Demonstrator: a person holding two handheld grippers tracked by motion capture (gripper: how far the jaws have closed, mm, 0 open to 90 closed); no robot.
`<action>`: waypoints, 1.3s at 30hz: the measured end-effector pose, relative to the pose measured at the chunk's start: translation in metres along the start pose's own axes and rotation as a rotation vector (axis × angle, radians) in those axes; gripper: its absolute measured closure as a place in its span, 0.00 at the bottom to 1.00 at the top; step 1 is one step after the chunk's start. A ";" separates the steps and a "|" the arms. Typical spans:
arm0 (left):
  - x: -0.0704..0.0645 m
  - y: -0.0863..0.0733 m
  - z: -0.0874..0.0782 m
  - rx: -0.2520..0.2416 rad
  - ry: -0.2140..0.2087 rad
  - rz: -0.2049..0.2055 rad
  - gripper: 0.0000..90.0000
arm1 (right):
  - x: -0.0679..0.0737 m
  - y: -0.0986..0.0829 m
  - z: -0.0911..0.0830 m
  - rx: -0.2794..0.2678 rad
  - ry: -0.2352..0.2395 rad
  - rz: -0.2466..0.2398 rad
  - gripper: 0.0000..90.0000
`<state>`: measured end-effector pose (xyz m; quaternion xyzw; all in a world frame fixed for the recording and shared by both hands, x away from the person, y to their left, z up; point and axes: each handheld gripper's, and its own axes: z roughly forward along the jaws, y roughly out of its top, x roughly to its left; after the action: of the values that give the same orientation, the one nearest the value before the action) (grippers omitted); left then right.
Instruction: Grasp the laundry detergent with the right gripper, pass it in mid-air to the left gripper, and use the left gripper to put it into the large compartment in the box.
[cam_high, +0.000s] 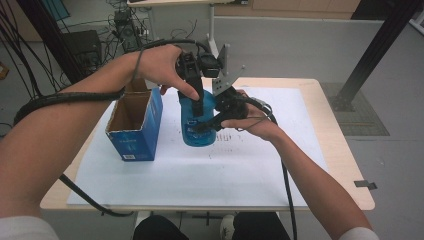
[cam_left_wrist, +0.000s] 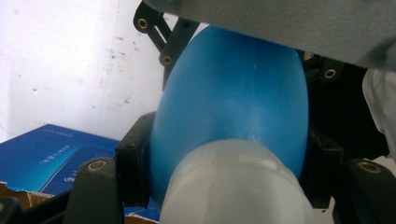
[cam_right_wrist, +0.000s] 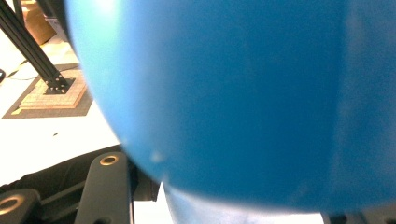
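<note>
Blue bottle: stood upright on the white sheet covering the counter, near its middle, just right of the box.
Cap: whitish, at the bottle's top, seen close in the left gripper view.
Left gripper: came down from above; its jaws sat against either side of the bottle's upper body, clenched on it.
Right gripper: pressed in from the bottle's right side; the bottle's blue wall lay right against its camera, one jaw visible at lower left, so whether it clamped could not be told.
Blue cardboard box: open-topped, beside the bottle, apart from it.
</note>
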<state>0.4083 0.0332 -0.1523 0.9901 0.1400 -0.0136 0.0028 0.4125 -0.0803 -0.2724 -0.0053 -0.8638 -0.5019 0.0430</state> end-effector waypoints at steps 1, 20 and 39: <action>0.000 0.000 0.000 -0.003 0.000 -0.001 0.40 | 0.000 0.000 0.000 0.000 0.001 -0.001 0.46; 0.001 -0.002 -0.001 0.002 -0.001 -0.002 0.40 | 0.000 -0.001 0.000 -0.005 0.009 0.009 0.41; 0.013 -0.010 -0.011 0.006 0.033 -0.114 0.40 | -0.006 -0.017 -0.031 0.131 -0.138 0.204 0.05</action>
<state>0.4180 0.0461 -0.1413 0.9805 0.1963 0.0020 -0.0033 0.4195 -0.1152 -0.2721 -0.1247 -0.8906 -0.4360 0.0347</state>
